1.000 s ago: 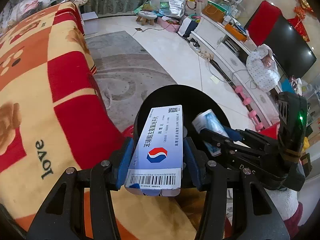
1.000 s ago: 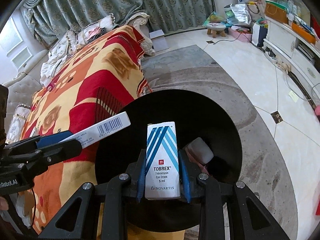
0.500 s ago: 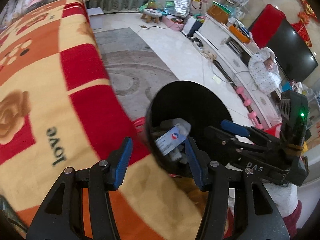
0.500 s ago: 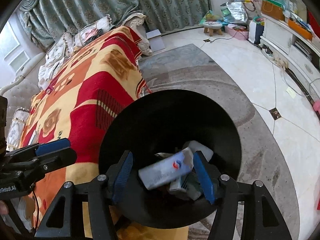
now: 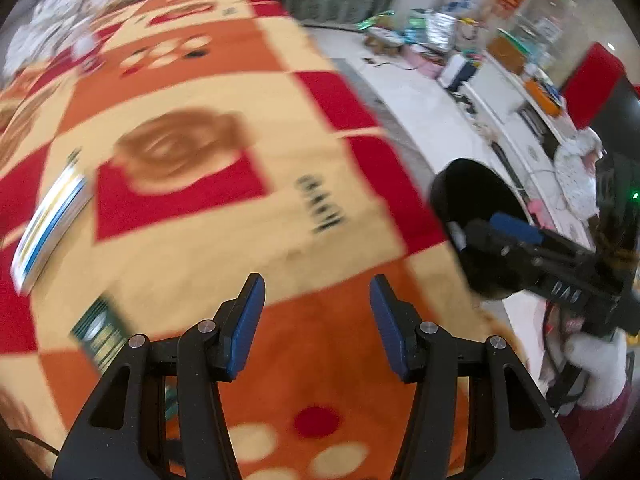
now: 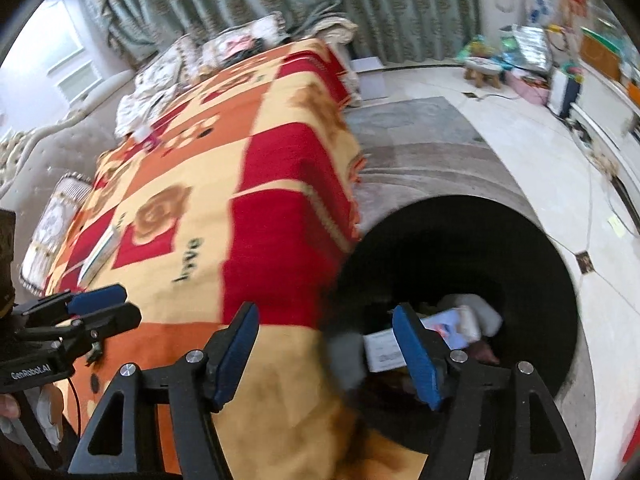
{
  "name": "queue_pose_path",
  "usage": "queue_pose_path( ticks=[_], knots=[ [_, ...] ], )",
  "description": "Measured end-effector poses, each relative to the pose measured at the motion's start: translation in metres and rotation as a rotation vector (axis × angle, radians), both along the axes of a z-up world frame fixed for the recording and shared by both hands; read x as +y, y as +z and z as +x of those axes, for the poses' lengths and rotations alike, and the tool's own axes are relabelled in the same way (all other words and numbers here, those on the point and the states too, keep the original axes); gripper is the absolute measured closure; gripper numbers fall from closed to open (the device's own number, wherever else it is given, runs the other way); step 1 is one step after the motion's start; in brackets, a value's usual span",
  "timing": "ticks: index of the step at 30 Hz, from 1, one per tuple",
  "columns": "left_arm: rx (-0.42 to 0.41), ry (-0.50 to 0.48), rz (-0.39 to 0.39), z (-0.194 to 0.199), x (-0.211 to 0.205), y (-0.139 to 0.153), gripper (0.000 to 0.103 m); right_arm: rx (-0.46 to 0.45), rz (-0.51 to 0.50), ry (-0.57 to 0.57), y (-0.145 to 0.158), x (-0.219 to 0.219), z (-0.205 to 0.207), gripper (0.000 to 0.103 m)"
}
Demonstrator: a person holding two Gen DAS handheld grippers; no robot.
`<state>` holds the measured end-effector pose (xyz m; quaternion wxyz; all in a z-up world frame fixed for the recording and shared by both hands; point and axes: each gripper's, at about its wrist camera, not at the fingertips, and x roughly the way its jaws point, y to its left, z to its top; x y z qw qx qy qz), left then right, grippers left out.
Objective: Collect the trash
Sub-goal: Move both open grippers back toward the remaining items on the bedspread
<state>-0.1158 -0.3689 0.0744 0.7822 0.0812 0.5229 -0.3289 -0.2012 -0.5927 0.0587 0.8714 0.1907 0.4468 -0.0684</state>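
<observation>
Both tongs stand spread and empty. Left tongs [image 5: 316, 312], black-framed with blue pads, tilt down over the red, orange and cream checked blanket [image 5: 224, 208] on the bed, nothing between the jaws. Right tongs [image 6: 324, 344] have just been opening; they point down at the blanket's edge and the round black bin [image 6: 460, 240] on the floor beside the bed, one pad in front of the bin's mouth. White cartons and crumpled trash [image 6: 448, 328] lie inside the bin. On the blanket, a long white striped box [image 5: 48, 224] and a small green box [image 5: 100, 332] lie near the left tongs, blurred.
</observation>
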Motion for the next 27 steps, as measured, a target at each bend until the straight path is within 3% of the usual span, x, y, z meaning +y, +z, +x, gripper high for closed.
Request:
queue_pose_path(
  ticks=[10, 16, 27],
  knots=[
    [-0.034, 0.223, 0.038, 0.007, 0.103, -0.011, 0.050, -0.008, 0.008, 0.176, 0.003, 0.076, 0.046, 0.033],
    [-0.028, 0.273, -0.004, 0.014, 0.139, -0.008, 0.050, -0.016, 0.040, 0.256, 0.003, 0.113, 0.060, 0.031],
    [-0.097, 0.380, 0.036, 0.069, 0.204, -0.002, 0.050, 0.001, 0.091, 0.528, -0.007, 0.226, 0.087, 0.031]
  ],
)
